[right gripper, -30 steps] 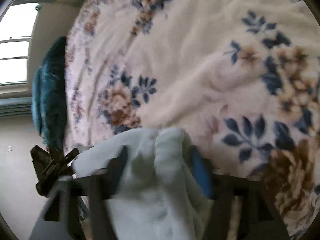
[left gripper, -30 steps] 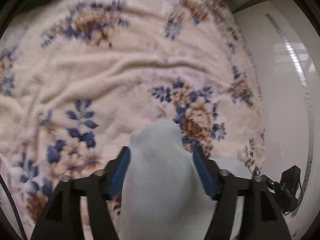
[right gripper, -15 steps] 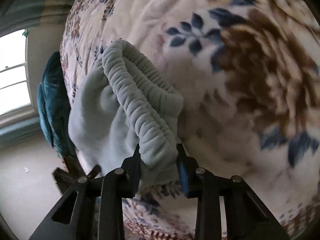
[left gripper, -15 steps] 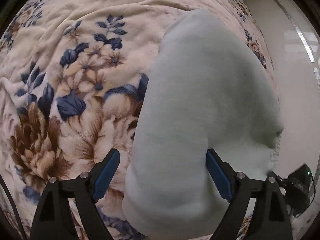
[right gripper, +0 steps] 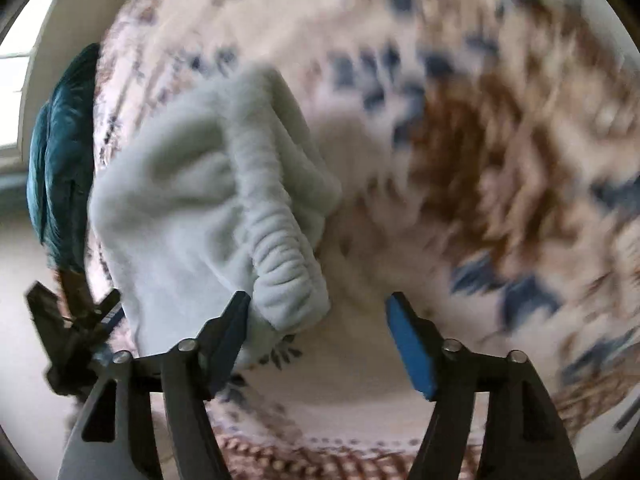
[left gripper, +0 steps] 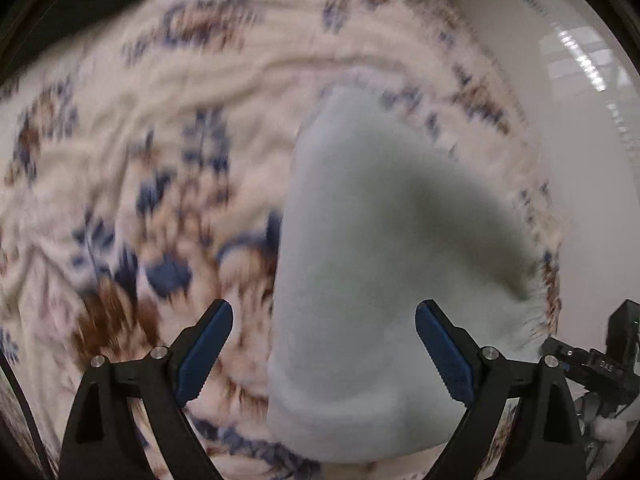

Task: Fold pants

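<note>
left wrist view: the left tongs (left gripper: 324, 344) point steeply down at a bed covered by a floral blanket (left gripper: 168, 128). the pants (left gripper: 372, 280), pale grey-green fleece, lie folded on the blanket near its right edge, with bare floor (left gripper: 592, 160) beyond. the tongs stand wide, their jaws just having opened further, and the blue pads (left gripper: 444, 354) sit clear of the cloth on both sides, though the folded bundle lies between them. the other tool shows as a dark shape at the lower right edge.

right wrist view: the right tongs (right gripper: 320, 340) are wide too, their jaws having just opened. the elastic waistband (right gripper: 276, 216) of the pants ends just beside the left pad; whether it touches i cannot tell. the right pad is well apart from it, over bare blanket. the pants (right gripper: 180, 216) lie bunched at the blanket's left edge. a teal thing (right gripper: 60, 160) shows beyond that edge, near a bright window. both pictures are blurred.
</note>
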`<state>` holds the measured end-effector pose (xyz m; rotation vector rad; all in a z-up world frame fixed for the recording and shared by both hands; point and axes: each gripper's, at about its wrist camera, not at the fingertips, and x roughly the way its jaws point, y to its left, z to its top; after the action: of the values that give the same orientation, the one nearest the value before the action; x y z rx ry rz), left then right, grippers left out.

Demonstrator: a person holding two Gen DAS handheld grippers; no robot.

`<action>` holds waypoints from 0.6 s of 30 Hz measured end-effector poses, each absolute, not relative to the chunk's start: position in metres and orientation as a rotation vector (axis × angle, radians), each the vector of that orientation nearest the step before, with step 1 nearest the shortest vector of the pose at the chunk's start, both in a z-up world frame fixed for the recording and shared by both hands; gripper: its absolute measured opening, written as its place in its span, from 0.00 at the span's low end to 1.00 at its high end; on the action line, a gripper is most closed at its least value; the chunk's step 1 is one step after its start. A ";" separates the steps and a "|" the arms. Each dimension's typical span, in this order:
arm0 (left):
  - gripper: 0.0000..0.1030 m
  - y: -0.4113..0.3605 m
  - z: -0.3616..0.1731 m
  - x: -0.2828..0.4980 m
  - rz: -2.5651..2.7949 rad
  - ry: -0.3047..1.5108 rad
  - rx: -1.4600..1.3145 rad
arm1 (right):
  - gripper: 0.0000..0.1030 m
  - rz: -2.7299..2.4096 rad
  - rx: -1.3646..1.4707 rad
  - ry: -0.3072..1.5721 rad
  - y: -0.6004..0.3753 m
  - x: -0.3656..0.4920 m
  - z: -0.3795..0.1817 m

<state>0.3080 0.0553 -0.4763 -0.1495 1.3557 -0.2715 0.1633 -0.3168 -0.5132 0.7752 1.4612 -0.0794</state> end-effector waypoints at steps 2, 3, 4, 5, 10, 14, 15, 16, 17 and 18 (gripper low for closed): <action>0.92 0.046 -0.465 0.327 -0.282 1.316 -0.149 | 0.71 -0.066 0.717 1.356 -0.313 0.169 -0.485; 0.92 0.040 -0.465 0.338 -0.287 1.321 -0.140 | 0.74 -0.045 0.680 1.313 -0.309 0.177 -0.473; 0.92 0.032 -0.465 0.351 -0.303 1.328 -0.123 | 0.75 -0.006 0.649 1.285 -0.303 0.190 -0.465; 0.92 0.027 -0.464 0.363 -0.315 1.319 -0.108 | 0.75 0.033 0.635 1.279 -0.297 0.205 -0.461; 0.92 0.024 -0.484 0.434 -0.341 1.393 -0.149 | 0.75 0.045 0.495 1.351 -0.284 0.287 -0.471; 0.91 0.037 -0.496 0.461 -0.324 1.440 -0.228 | 0.73 0.202 0.587 1.409 -0.269 0.340 -0.482; 0.91 0.042 -0.494 0.460 -0.292 1.426 -0.226 | 0.73 0.269 0.604 1.430 -0.259 0.358 -0.485; 0.91 0.048 -0.491 0.456 -0.228 1.396 -0.205 | 0.73 0.336 0.607 1.457 -0.245 0.378 -0.489; 0.91 0.052 -0.488 0.451 -0.170 1.371 -0.167 | 0.73 0.366 0.591 1.482 -0.227 0.396 -0.490; 0.91 0.056 -0.485 0.446 -0.097 1.344 -0.112 | 0.73 0.417 0.564 1.521 -0.210 0.411 -0.497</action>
<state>0.4457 0.0556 -0.4853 -0.1119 1.3445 -0.0972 0.4111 -0.2104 -0.4966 0.5640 1.5206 0.4174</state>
